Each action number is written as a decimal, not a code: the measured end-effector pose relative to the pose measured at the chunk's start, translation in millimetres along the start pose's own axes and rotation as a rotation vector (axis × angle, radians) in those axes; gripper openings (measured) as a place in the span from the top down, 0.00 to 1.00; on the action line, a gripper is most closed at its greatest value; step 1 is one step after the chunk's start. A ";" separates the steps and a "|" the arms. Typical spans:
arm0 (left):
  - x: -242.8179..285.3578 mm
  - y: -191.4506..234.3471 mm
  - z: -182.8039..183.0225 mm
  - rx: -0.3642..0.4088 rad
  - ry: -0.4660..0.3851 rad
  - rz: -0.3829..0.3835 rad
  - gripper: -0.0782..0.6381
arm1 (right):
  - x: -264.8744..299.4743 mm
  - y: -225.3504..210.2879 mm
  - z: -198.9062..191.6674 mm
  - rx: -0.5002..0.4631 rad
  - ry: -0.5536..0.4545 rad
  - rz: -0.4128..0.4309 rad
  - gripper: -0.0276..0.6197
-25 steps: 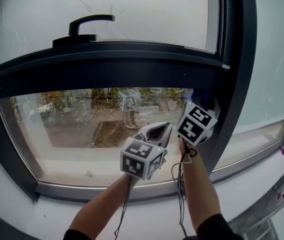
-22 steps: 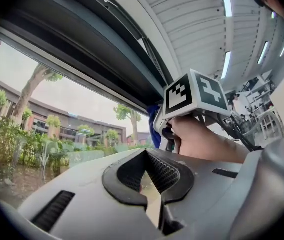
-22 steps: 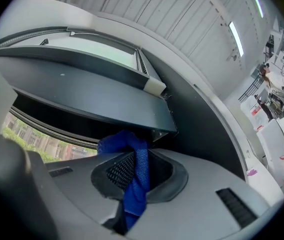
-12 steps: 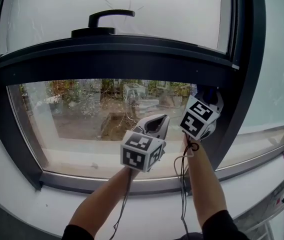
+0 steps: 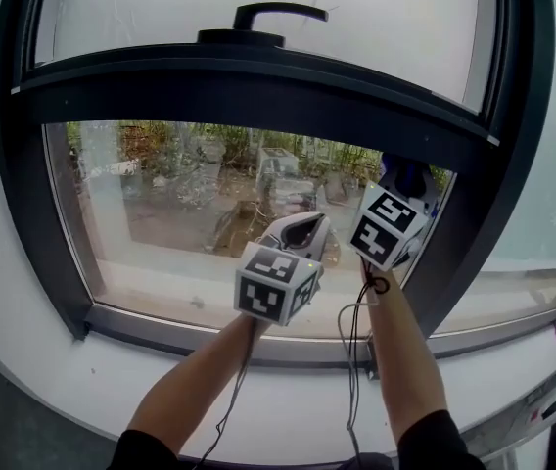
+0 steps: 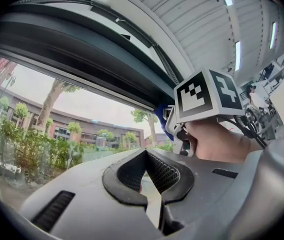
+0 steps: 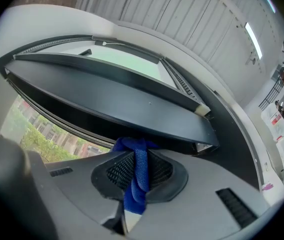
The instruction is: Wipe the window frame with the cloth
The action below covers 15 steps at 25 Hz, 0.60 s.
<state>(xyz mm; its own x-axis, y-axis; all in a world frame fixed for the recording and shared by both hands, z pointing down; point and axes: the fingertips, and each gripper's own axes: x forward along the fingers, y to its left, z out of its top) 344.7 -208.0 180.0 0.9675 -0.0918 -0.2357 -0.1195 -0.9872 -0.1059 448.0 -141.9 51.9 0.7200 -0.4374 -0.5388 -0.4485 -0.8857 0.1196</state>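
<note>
Holding a blue cloth [image 7: 136, 156], the right gripper [image 7: 137, 173] has its jaws pinched on it. The right gripper view shows the cloth bunched betw. the ribbed pads, its top up against the underside of the dark crossbar of the window frame [image 7: 132, 101], near the corner w/ the upright. The head view gives only a blue scrap of cloth [image 5: 410, 176] past the right gripper [image 5: 403, 186], close beside the frame's right upright [image 5: 474, 223].

The left gripper [image 6: 147, 173] has a narrow gap and nothing in it, as the left gripper view shows, w/ glass and trees beyond. That view also catches the right hand [image 6: 217, 141] and a bit of blue cloth [image 6: 161, 115] under the crossbar. In the head view the left gripper [image 5: 300, 229] hangs in front of the lower pane, just left of the right one, above the white sill [image 5: 258, 404]. A black handle [image 5: 263, 18] sits on the upper sash.
</note>
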 end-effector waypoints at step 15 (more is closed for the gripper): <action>-67.4 34.4 2.7 0.036 0.033 0.092 0.88 | -26.1 87.8 28.9 0.043 -0.005 0.152 0.91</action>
<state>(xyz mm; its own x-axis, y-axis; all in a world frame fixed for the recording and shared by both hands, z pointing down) 274.7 -235.3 189.6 0.9587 -0.1871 -0.2144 -0.2159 -0.9690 -0.1199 374.5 -203.7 52.4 0.6396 -0.5646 -0.5216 -0.5740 -0.8022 0.1644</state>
